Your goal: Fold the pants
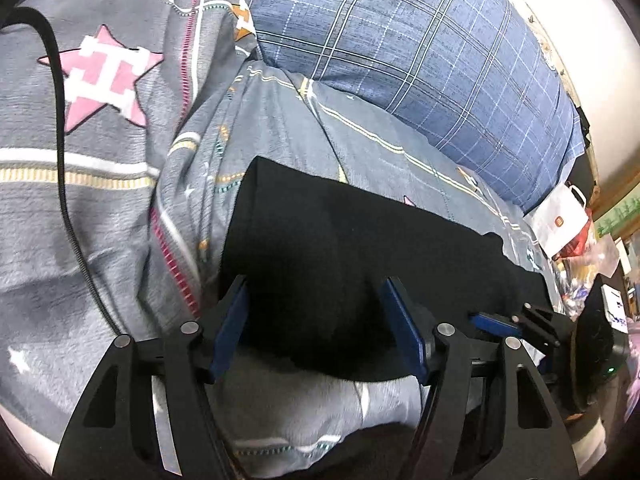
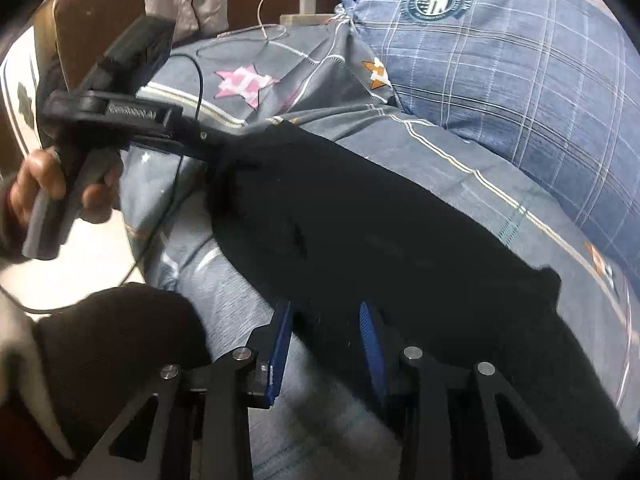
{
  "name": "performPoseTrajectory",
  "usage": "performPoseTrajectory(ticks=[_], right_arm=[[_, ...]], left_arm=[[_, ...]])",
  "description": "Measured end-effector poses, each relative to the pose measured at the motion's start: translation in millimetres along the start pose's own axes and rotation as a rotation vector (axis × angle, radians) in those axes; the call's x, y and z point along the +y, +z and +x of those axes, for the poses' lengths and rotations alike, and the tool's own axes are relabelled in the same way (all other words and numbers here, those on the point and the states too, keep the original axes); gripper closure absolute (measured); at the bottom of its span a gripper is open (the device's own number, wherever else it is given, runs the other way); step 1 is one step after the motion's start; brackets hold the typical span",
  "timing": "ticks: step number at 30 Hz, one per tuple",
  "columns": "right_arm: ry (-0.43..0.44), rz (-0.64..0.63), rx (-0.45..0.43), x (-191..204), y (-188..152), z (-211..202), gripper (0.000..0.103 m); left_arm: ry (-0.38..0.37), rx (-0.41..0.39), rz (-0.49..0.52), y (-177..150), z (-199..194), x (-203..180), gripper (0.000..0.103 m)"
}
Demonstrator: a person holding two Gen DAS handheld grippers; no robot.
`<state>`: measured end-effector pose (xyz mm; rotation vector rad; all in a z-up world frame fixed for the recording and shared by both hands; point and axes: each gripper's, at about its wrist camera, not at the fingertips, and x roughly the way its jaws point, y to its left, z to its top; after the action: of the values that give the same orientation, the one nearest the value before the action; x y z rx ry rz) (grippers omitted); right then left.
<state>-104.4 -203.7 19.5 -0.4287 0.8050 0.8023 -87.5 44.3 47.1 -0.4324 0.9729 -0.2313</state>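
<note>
Two pillows (image 1: 420,60) beside black pants (image 1: 360,248)

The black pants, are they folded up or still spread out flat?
Folded: the black pants lie as a narrow strip with a clean straight end on the grey bedding. How many layers, cannot tell.

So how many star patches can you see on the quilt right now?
2 clearly. A large pink star lies left of the black pants. A small orange star sits by the blue plaid pillow. Others may be hidden under the pants or in folds.
</note>
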Motion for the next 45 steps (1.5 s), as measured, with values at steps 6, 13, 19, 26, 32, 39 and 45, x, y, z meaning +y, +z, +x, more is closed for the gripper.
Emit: performPoseTrajectory(ticks=[6,13,19,26,32,39,45], right_arm=[[0.031,0.055,-0.022,-9.5,13.4,5.9,0.097],[0.09,0.057,-0.041,2.2,17.7,-28.5,0.097],[0.094,0.042,0.105,12.4,3.4,13.4,0.097],[0.067,0.181,-0.005,-13.2,-3.1,-36.4,0.089],[-0.12,0.502,-0.093,-81.3,-25.7,-53.9,0.085],[-0.114,0.621,-0.125,-120.0,-15.4,-17.9,0.085],[-0.182,0.534,-0.058,-116.4,-10.7,2.0,0.086]], left_arm=[[-0.027,-0.025,0.031,4.6,5.0,-7.4,0.053],[-0.045,-0.068,0.11,-4.3,-28.3,-13.2,0.064],[0.064,-0.006,0.104,-20.8,-5.1,0.8,0.064],[0.131,-0.089,0.145,-15.4,-36.0,-7.1,0.064],[0.111,-0.155,0.198,-12.5,-49.3,-27.0,0.057],[0.128,-0.082,0.241,-19.7,-2.7,-42.0,0.057],[0.215,-0.066,0.293,-27.9,26.8,-34.8,0.057]])
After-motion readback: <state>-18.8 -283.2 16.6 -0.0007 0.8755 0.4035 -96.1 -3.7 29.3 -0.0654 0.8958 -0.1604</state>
